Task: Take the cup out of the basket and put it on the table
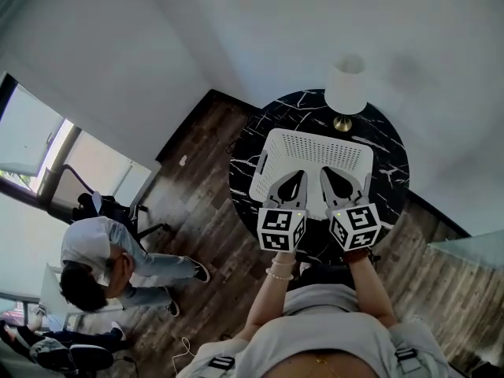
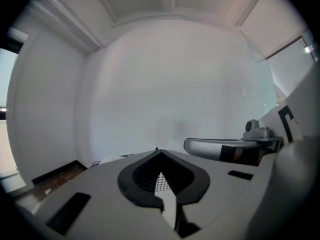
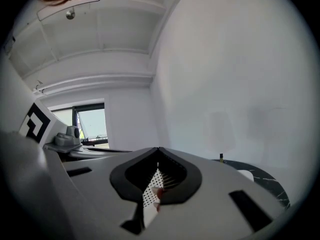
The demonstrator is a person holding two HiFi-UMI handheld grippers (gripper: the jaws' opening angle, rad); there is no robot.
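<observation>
Head view shows no cup: none on the bench (image 1: pixel 246 164), none made out inside the basket (image 1: pixel 315 150), which sits mid-bench, a lamp (image 1: pixel 346 85) at the far edge. Left gripper (image 1: pixel 297 177) and right gripper (image 1: pixel 329 173) each clamp their jaws on the basket's near rim. Lifting the cup out looks undone.

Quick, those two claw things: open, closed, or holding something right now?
Left gripper: closed on the white basket's near rim.
Right gripper: closed on the same rim.
</observation>
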